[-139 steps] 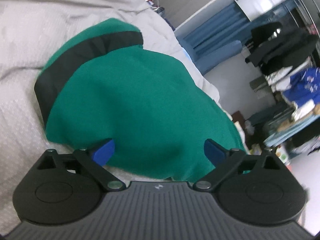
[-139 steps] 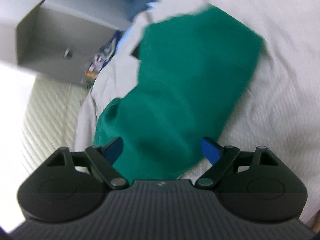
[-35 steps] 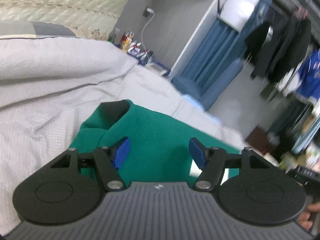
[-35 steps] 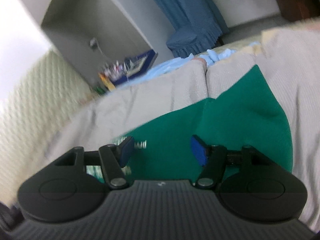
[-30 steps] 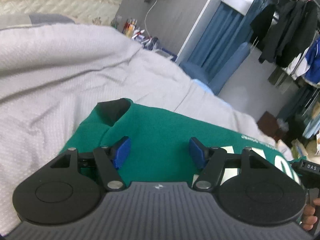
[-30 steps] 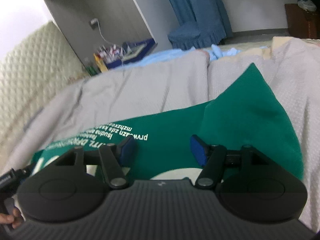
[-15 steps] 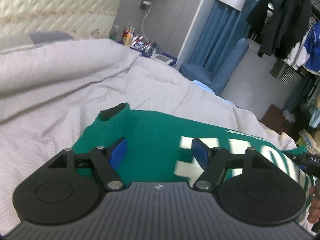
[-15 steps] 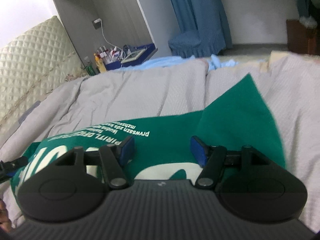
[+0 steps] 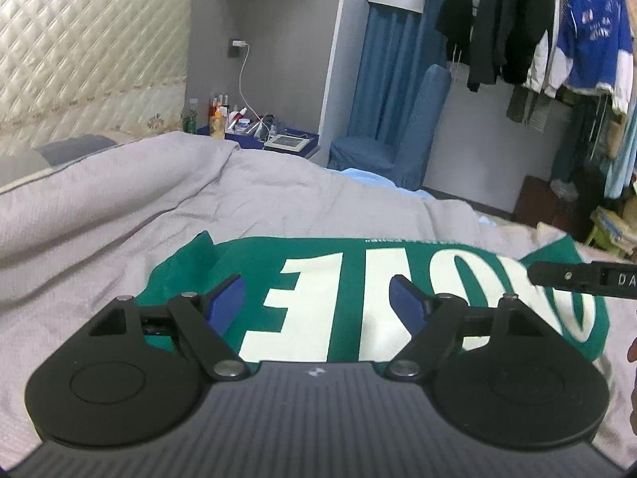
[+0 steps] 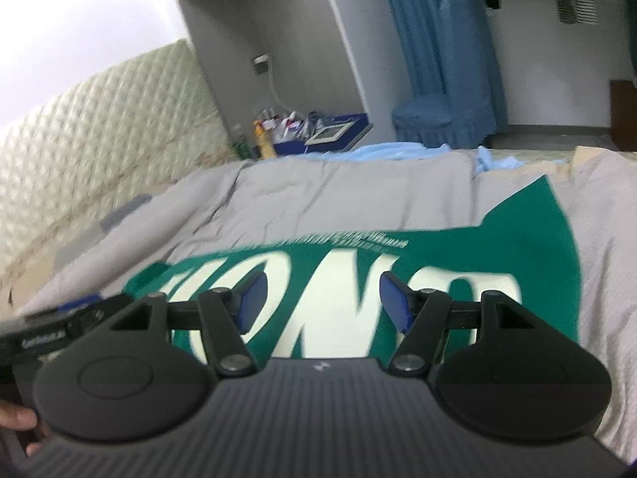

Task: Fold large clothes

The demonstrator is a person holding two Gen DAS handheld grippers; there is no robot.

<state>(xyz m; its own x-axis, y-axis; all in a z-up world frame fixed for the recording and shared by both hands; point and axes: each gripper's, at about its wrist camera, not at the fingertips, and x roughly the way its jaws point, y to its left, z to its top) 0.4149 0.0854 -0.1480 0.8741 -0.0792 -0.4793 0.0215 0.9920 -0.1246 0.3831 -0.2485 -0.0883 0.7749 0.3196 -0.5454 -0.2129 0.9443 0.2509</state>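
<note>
A green shirt (image 9: 350, 275) with large cream letters lies spread on the grey bedcover (image 9: 199, 207), print side up. My left gripper (image 9: 316, 298) is open and empty above the shirt's near edge, left of its middle. My right gripper (image 10: 318, 298) is open and empty above the same shirt (image 10: 497, 247), whose sleeve points to the far right. The right gripper's body (image 9: 585, 275) shows at the right edge of the left wrist view; the left gripper's body (image 10: 59, 330) shows at the left of the right wrist view.
A quilted cream headboard (image 9: 79, 59) stands at the far left. A blue nightstand with bottles (image 9: 254, 127), a blue covered chair (image 9: 398, 135) and hanging clothes (image 9: 557, 40) stand beyond the bed. A light blue sheet (image 10: 398, 151) lies at the bed's far edge.
The green shirt has been opened out from a folded bundle to lie flat with its cream letters showing. Both grippers have drawn back and tilted up, still open.
</note>
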